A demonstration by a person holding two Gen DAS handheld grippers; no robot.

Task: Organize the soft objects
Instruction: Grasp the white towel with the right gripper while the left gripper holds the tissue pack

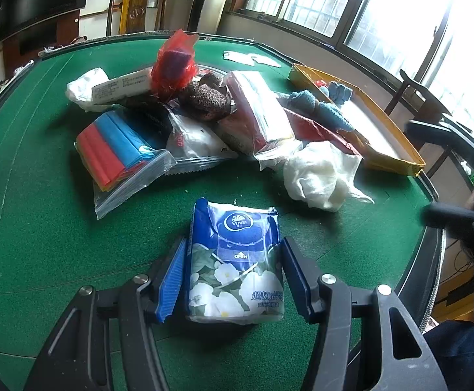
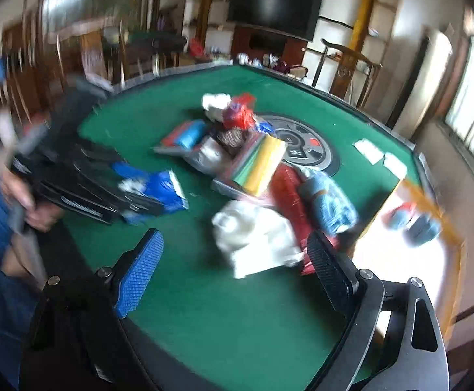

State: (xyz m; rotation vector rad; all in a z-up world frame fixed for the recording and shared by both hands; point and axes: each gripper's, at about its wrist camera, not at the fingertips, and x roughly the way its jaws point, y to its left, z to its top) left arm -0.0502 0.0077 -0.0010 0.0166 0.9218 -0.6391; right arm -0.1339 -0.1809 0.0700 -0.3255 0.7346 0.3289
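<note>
left gripper [image 1: 233, 273] pinching the tissue pack [image 1: 235, 260] low over the green table [image 1: 41, 195] | right gripper [image 2: 237, 270] spread, nothing in it | risk imo: slick wrapper slips out before reaching the yellow tray [image 1: 390, 130]

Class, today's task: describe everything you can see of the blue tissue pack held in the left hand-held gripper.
The tissue pack is a soft, glossy plastic-wrapped packet, deep blue on top with white flowers and green leaves below. It carries a round Vinda logo, a flap marked OPEN and Chinese lettering. Its top edge is crumpled. It stands upright between the fingers of the left hand-held gripper, whose blue pad presses one side and the dark finger the other, above the green table, apart from the pile behind.
</note>
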